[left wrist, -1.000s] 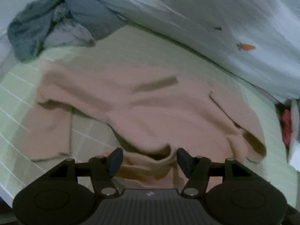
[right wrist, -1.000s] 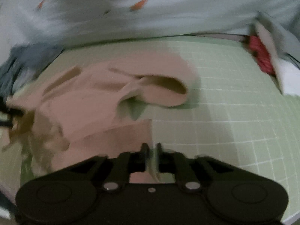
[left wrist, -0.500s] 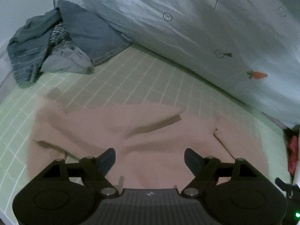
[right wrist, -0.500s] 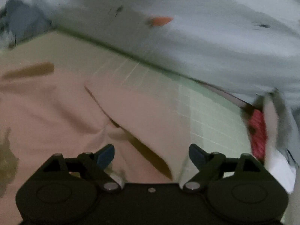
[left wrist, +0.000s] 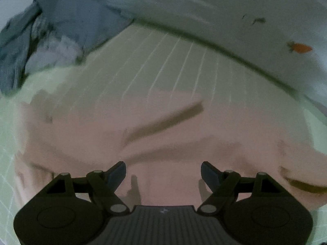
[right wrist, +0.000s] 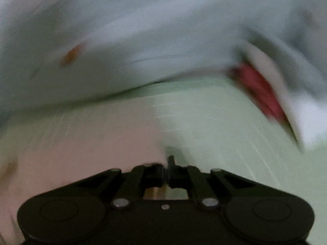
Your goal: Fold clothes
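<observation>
A pink long-sleeved top (left wrist: pixel 155 134) lies spread on the green checked mat (left wrist: pixel 163 61), with a dark fold line across its middle. My left gripper (left wrist: pixel 163 172) is open and empty, low over the top's near edge. In the blurred right wrist view the pink top (right wrist: pixel 81 143) fills the lower left. My right gripper (right wrist: pixel 168 170) has its jaws together at the top's right edge, where the pink cloth meets the green mat (right wrist: pixel 224 122). Whether cloth is pinched between them is too blurred to tell.
A pile of blue-grey clothes (left wrist: pixel 40 40) lies at the far left of the mat. A pale sheet with small carrot prints (left wrist: pixel 245 20) runs along the far side. A red and white garment (right wrist: pixel 263 89) lies at the right.
My right gripper went from wide open to shut and moved right to the top's edge. My left gripper stayed open and moved closer over the top. Both views are blurred by motion.
</observation>
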A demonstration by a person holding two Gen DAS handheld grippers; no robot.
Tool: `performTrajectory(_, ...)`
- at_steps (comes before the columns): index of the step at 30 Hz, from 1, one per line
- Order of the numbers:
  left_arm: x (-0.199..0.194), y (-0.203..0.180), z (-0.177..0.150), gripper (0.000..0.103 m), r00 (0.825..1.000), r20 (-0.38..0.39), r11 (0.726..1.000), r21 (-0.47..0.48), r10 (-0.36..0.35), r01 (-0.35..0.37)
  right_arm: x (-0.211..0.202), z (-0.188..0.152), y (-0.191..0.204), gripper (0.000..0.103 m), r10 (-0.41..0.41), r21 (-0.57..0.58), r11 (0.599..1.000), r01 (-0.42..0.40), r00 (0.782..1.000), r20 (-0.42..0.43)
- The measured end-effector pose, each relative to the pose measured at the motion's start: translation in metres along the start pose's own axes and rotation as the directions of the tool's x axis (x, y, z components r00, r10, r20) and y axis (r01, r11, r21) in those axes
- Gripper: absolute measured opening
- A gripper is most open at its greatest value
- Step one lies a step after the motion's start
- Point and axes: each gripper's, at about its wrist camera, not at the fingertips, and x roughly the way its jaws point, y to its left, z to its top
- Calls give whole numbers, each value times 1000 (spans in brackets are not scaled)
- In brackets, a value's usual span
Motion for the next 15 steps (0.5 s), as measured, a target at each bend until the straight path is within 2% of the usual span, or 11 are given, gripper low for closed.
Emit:
performTrajectory(1,4,3,-3,81,1000,-17,1000,-14,6,-6,-1,1,-23,8,-32,96,995,33,999,-14)
performTrajectory(2,9,6,-7,81,999,-34,1000,-27,12,-12,-2,-1,-39,20,-57,147,987,61,998,-32)
performTrajectory(3,10,10,-11,81,999,-45,999,-40,11,-12,-3,-5,-51,26,-77,166,983,85,996,-53)
performTrajectory(4,12,13,-15,81,998,-55,999,-52,10,-13,-4,-8,-63,37,-97,184,977,109,993,-73)
performTrajectory(5,12,14,-16,81,998,-58,999,-52,9,-13,-5,-12,-75,43,-116,201,971,133,989,-94)
performTrajectory(6,12,15,-17,81,998,-62,999,-52,9,-13,-6,-15,-77,44,-129,176,973,147,986,-107)
performTrajectory(7,12,16,-19,81,998,-65,999,-52,9,-13,-7,-17,-71,49,-138,119,981,152,984,-114)
performTrajectory(10,4,12,-19,81,999,-45,1000,-27,8,-9,-9,-22,-52,55,-168,-51,985,162,977,-132)
performTrajectory(13,-3,9,-21,81,1000,-21,1000,-2,9,-9,-12,-28,-29,61,-176,-228,963,147,978,-114)
performTrajectory(15,-8,8,-24,81,1000,-13,1000,-1,20,-20,-18,-31,-12,63,-173,-311,939,147,983,-58)
